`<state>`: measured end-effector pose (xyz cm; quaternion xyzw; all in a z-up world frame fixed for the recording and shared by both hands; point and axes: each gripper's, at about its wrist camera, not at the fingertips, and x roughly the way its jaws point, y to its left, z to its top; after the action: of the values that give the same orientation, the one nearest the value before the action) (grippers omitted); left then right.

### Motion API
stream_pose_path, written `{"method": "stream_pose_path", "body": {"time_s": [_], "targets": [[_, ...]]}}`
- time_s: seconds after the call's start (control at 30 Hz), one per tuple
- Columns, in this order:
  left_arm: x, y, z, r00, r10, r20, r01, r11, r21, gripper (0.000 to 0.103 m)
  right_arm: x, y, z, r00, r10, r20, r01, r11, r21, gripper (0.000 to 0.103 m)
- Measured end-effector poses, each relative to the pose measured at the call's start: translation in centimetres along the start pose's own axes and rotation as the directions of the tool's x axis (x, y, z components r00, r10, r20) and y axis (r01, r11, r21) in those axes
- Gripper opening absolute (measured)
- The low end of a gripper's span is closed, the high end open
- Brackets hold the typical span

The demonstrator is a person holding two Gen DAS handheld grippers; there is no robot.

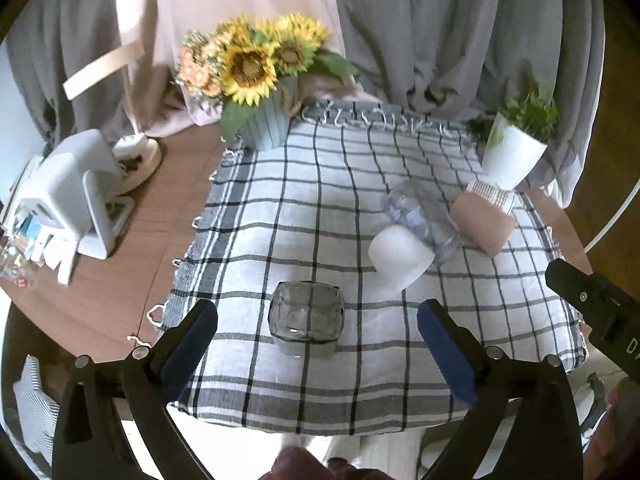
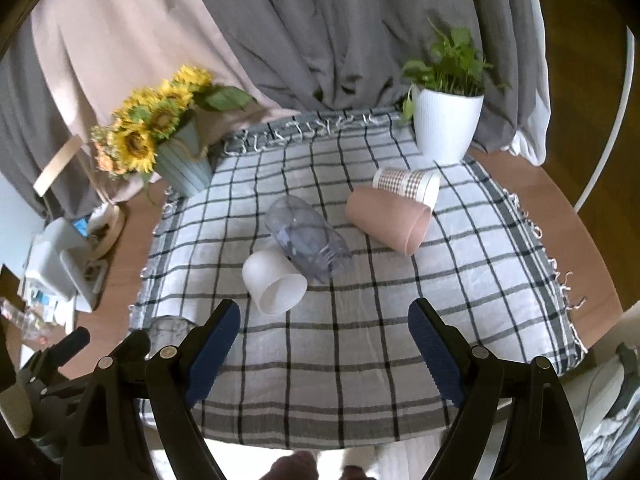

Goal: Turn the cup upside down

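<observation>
A clear smoky glass cup (image 1: 306, 316) stands on the checked cloth (image 1: 280, 216), between and just beyond the fingers of my open, empty left gripper (image 1: 316, 330). Whether its mouth faces up or down I cannot tell. In the right wrist view it shows only partly (image 2: 170, 330), left of my fingers. A white cup (image 2: 274, 282), a clear patterned cup (image 2: 308, 238), a pink cup (image 2: 390, 220) and a checked paper cup (image 2: 408, 184) lie on their sides mid-cloth. My right gripper (image 2: 324, 338) is open and empty, just short of the white cup.
A sunflower pot (image 1: 256, 80) stands at the cloth's back left and a white plant pot (image 2: 446, 120) at the back right. A white appliance (image 1: 76, 196) and clutter sit on the wooden table to the left. Curtains hang behind. The cloth's front edge is near me.
</observation>
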<state>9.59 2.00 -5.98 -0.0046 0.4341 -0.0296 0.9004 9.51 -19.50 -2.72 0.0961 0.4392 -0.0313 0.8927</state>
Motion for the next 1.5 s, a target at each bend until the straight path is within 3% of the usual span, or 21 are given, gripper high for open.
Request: {"method": "stream_pose_path", "body": {"time_s": [0.23,0.73,1.5], "targets": [[-3.4,-0.8,-1.7,0.998,0.018,0.061,-0.019,0.999,0.027,0.103,-3.4,-0.1,-1.4,0.998,0.012,0.063,-0.01,1.0,-0.023,0.086],[-8.4,0.6,-5.7,0.997,0.006,0.079,-0.007,1.0,0.014,0.103,-9.5,0.8,-6.0,0.985,0.006,0.172,-0.004,1.0,-0.012,0.093],[-11.5,1.4,-6.8,0.99,-0.021,0.142,0.015,0.999,0.041,0.103,-12.3,1.7,-8.8,0.982,-0.018,0.188,0.018,1.0,0.0,0.093]]}}
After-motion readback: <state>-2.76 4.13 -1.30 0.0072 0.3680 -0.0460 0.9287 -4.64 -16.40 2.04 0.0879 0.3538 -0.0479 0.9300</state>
